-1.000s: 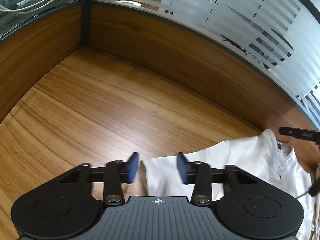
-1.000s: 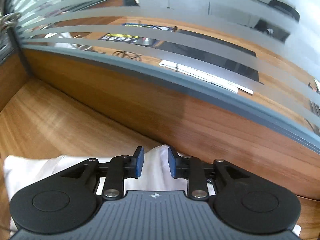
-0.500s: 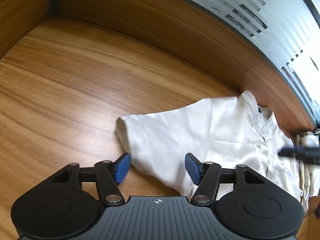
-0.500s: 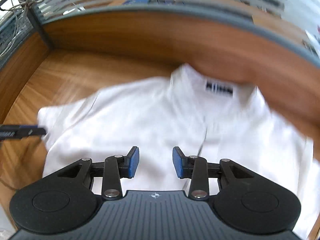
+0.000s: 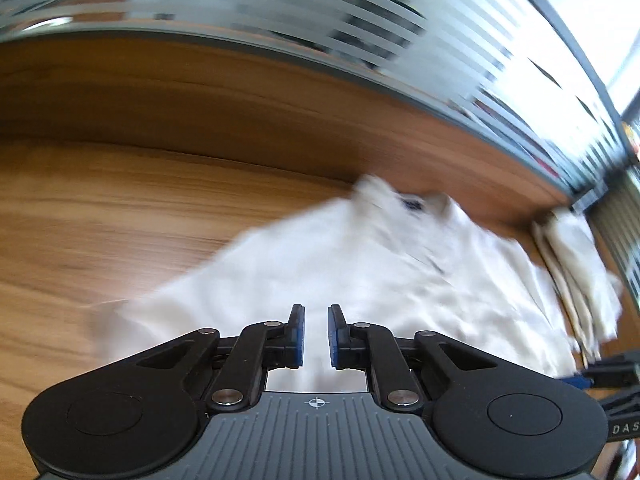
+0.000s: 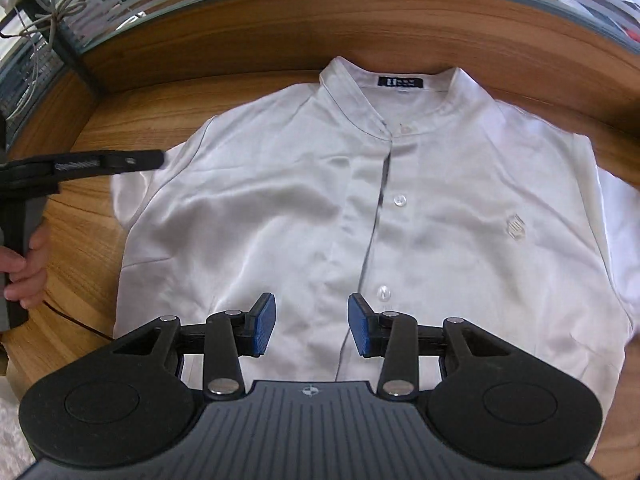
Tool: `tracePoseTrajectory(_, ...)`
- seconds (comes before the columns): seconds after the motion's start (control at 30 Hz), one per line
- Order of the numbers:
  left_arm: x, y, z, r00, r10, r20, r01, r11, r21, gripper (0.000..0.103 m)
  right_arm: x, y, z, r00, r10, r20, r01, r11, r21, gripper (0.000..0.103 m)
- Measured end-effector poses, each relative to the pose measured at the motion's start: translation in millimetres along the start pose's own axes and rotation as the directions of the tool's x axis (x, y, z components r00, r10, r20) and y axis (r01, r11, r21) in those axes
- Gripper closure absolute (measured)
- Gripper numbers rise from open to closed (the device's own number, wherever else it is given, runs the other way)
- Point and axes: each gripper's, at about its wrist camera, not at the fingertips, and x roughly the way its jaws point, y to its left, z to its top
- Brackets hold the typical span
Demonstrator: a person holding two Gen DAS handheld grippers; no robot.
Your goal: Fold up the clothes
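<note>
A white button-up shirt (image 6: 440, 220) lies flat and front up on the wooden table (image 6: 80, 240), collar toward the back wall. My right gripper (image 6: 311, 326) hovers over the shirt's lower front beside the button placket. Its jaws are opening and nothing is between them. My left gripper (image 5: 316, 334) is over the shirt's (image 5: 360, 272) left sleeve. Its jaws are closing to a narrow gap, and no cloth shows pinched between the pads. In the right wrist view the left gripper (image 6: 158, 158) reaches in from the left edge above that sleeve.
A stack of folded white clothes (image 5: 576, 264) sits at the table's far right corner. A low wooden wall (image 5: 280, 92) topped by striped frosted glass runs along the back. A hand (image 6: 24, 264) holds the left gripper's handle. Cables (image 6: 48, 12) hang at the back left.
Both grippers drew back from the far edge, so the whole shirt now shows. The left jaws widened, then narrowed to a slit. The right jaws spread wider.
</note>
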Motion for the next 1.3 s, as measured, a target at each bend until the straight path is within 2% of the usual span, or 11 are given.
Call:
tracePoseTrajectory(0.17, 16.9, -37.1, -16.9, 0.996, -0.017, -0.092, 0.023, 0.998, 0.057, 0.085, -12.9, -1.0, -4.2, 1.0, 0.0, 0.021, 0.0, 1.0, 0.007, 0.058)
tracePoseTrajectory(0.27, 11.8, -42.0, -28.3, 0.991, 0.008, -0.135, 0.003, 0.997, 0.079, 0.075, -17.4, 1.5, -1.8, 1.0, 0.006, 0.026, -0.006, 1.0, -0.012, 0.057)
tracePoseTrajectory(0.47, -12.3, -23.4, -42.6, 0.973, 0.129, -0.194, -0.119, 0.991, 0.063, 0.06, -13.6, 20.4, 12.2, 0.999, 0.032, 0.035, -0.028, 0.996, -0.09, 0.056)
tracePoseTrajectory(0.6, -36.4, -6.2, -48.9, 0.958, 0.211, -0.196, -0.207, 0.978, 0.04, 0.051, -9.3, 42.3, 20.9, 0.998, 0.044, 0.045, -0.038, 0.989, -0.142, 0.055)
tracePoseTrajectory(0.77, -66.0, 11.3, -55.6, 0.933, 0.304, -0.195, -0.309, 0.951, 0.004, 0.032, -5.5, 81.5, 30.2, 0.996, 0.081, 0.042, -0.069, 0.973, -0.222, 0.055)
tracePoseTrajectory(0.87, -87.2, 21.7, -61.3, 0.923, 0.334, -0.19, -0.344, 0.939, -0.021, 0.017, -3.7, 108.1, 35.3, 0.993, 0.114, 0.037, -0.099, 0.956, -0.275, 0.055)
tracePoseTrajectory(0.93, -103.5, 28.7, -66.5, 0.916, 0.363, -0.172, -0.374, 0.927, -0.035, 0.001, -1.8, 126.8, 38.1, 0.99, 0.137, 0.031, -0.121, 0.943, -0.311, 0.055)
tracePoseTrajectory(1.03, -127.1, 43.2, -75.6, 0.907, 0.39, -0.16, -0.402, 0.914, -0.053, 0.0, 5.7, 155.7, 40.6, 0.987, 0.158, 0.018, -0.141, 0.922, -0.36, 0.054)
tracePoseTrajectory(1.1, -137.4, 55.1, -77.9, 0.894, 0.408, -0.183, -0.422, 0.906, -0.042, 0.0, 15.7, 174.6, 42.4, 0.988, 0.152, 0.018, -0.134, 0.914, -0.384, 0.052)
tracePoseTrajectory(1.23, -149.1, 80.7, -77.5, 0.877, 0.428, -0.216, -0.427, 0.903, 0.055, 0.0, 45.8, 210.3, 47.3, 0.993, 0.113, 0.028, -0.093, 0.912, -0.399, 0.046)
tracePoseTrajectory(1.3, -150.0, 93.8, -77.1, 0.861, 0.44, -0.254, -0.423, 0.898, 0.121, 0.0, 67.3, 226.3, 50.8, 0.996, 0.083, 0.029, -0.065, 0.917, -0.392, 0.044)
